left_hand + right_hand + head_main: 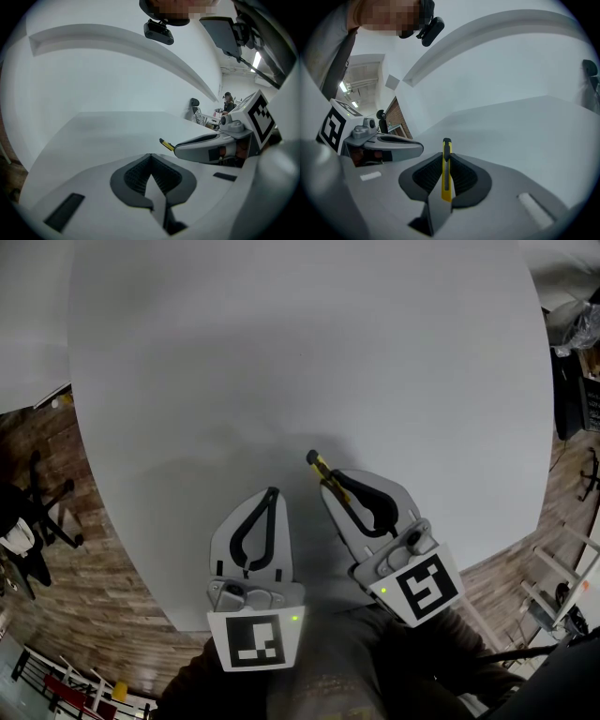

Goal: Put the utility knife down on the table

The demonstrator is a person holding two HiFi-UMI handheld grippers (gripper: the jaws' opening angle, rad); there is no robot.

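Note:
A slim yellow and black utility knife (446,171) is clamped between the jaws of my right gripper (446,161), its tip sticking out past the fingertips. In the head view the utility knife (322,470) points up and left from the right gripper (339,486), held over the near part of the white table (309,362). From the left gripper view the utility knife (166,144) shows as a small yellow tip ahead of the right gripper's (178,147) white body. My left gripper (272,493) is beside it on the left, jaws shut with nothing between them; its fingertips (150,159) meet.
The big white table has a curved near edge (150,587) close to both grippers. Beyond it lies brown wood-pattern floor (84,615), a black chair base (42,502) at left and dark equipment (572,381) at right.

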